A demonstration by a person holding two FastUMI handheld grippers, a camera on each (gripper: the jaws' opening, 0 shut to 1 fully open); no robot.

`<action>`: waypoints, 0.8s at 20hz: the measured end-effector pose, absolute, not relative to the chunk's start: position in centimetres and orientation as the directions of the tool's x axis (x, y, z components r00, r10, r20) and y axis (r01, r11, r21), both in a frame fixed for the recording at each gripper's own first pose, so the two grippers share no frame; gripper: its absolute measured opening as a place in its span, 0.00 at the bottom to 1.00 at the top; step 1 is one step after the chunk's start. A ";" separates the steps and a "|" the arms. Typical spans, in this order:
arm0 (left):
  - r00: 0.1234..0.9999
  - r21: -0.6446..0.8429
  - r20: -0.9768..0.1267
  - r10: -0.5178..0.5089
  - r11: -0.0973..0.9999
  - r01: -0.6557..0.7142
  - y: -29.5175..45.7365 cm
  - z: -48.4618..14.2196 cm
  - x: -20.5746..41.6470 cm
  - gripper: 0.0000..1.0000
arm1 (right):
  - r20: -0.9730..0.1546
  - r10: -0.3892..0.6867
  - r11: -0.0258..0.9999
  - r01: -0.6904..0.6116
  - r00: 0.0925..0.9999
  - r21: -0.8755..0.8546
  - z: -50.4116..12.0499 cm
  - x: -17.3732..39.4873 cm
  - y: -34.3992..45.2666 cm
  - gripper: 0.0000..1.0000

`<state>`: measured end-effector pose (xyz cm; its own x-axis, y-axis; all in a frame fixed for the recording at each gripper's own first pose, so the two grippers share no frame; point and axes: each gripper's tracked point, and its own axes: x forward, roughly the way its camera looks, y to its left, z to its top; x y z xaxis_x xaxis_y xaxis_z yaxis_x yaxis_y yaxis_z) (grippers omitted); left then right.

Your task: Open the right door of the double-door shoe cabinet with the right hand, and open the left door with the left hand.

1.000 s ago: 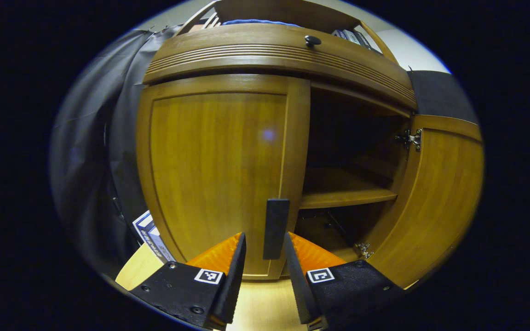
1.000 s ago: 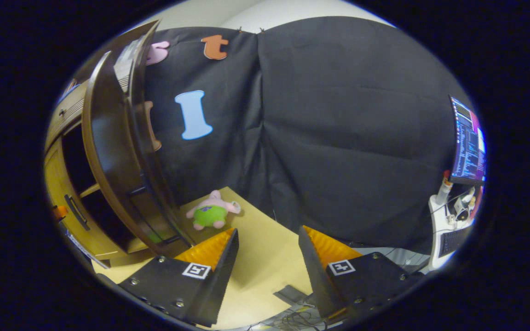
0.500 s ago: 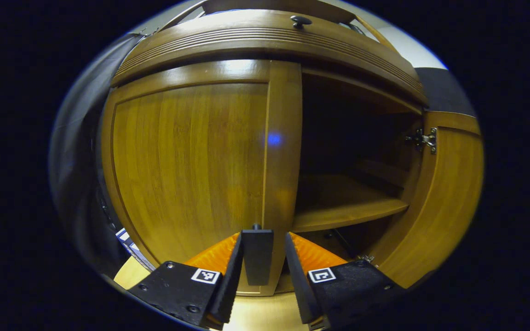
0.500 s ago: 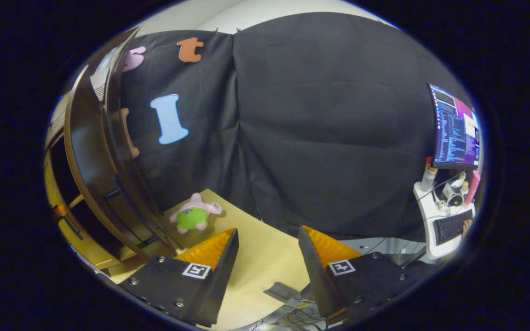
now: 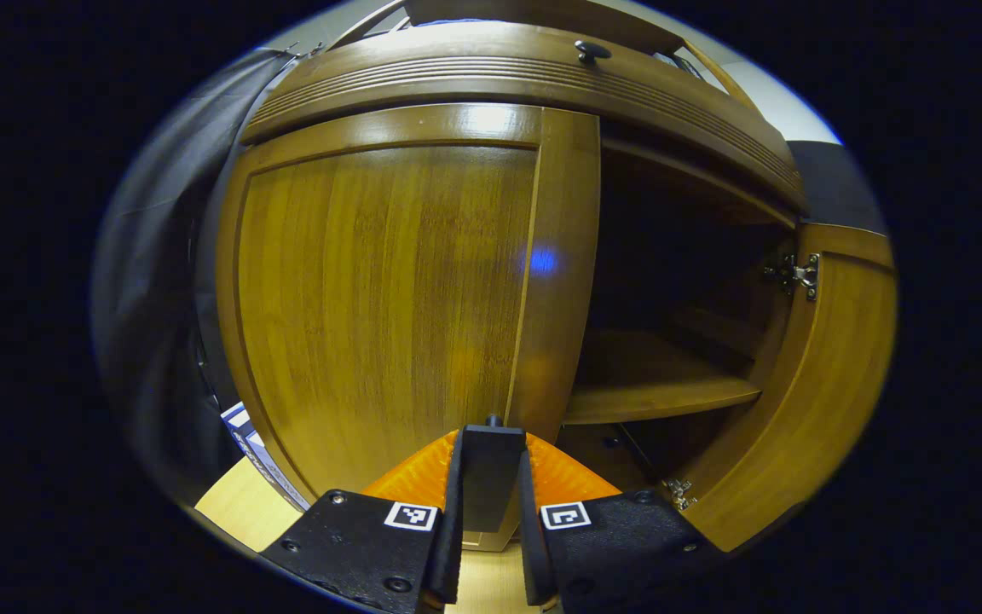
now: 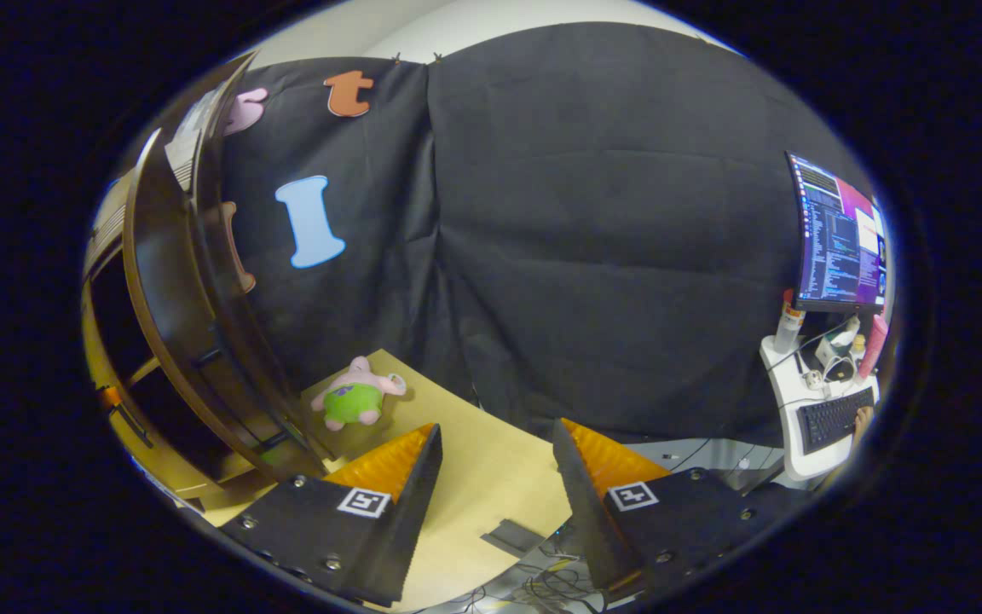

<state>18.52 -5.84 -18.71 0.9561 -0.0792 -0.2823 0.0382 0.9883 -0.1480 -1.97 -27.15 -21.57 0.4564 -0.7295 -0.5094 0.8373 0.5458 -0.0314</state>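
The wooden shoe cabinet's left door (image 5: 389, 298) faces me in the left gripper view and looks closed. Its dark vertical handle (image 5: 489, 490) stands between my left gripper's (image 5: 491, 439) fingers, which press on it from both sides. The right door (image 5: 823, 384) is swung wide open at the right, showing a dark inside with a shelf (image 5: 653, 396). In the right gripper view that right door (image 6: 176, 290) shows edge-on at the left. My right gripper (image 6: 497, 425) is open and holds nothing, hanging over the pale wooden floor board (image 6: 474, 477) away from the cabinet.
A drawer with a dark knob (image 5: 592, 51) runs above the doors. A pink and green plush toy (image 6: 355, 396) lies on the board near the open door. At the far right are a monitor (image 6: 836, 234) and a small white desk with a keyboard (image 6: 832, 418). Cables lie by the board's edge.
My left gripper has moved in onto the left door's handle and its fingers have closed on it. The right gripper has turned slightly away from the cabinet and stayed open.
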 end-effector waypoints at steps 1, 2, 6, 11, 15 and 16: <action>0.957 -0.149 -0.279 -0.085 0.988 0.044 -5.7 -18.6 17.8 0.30 | -0.514 -0.723 0.554 0.832 0.462 -0.033 -21.7 -1.9 -27.0 0.78; 0.957 -0.152 -0.276 -0.091 0.987 0.050 -5.5 -18.5 17.1 0.30 | -0.519 -0.716 0.564 0.825 0.468 -0.033 -21.7 -1.8 -26.8 0.78; 0.958 -0.193 -0.257 -0.131 0.978 0.082 -4.3 -18.0 14.0 0.30 | -0.533 -0.681 0.607 0.794 0.503 -0.027 -21.9 -1.0 -25.6 0.78; 0.955 -0.213 -0.253 -0.156 0.972 0.102 -2.4 -17.7 10.6 0.30 | -0.562 -0.614 0.668 0.744 0.554 0.004 -22.7 1.1 -22.4 0.78; 0.954 -0.217 -0.261 -0.149 0.972 0.092 -0.4 -17.5 7.9 0.32 | -0.580 -0.566 0.707 0.706 0.586 0.023 -23.5 2.2 -19.4 0.78; 0.954 -0.220 -0.262 -0.146 0.971 0.088 0.1 -17.4 7.4 0.30 | -0.581 -0.558 0.714 0.699 0.592 0.027 -23.4 2.6 -18.7 0.78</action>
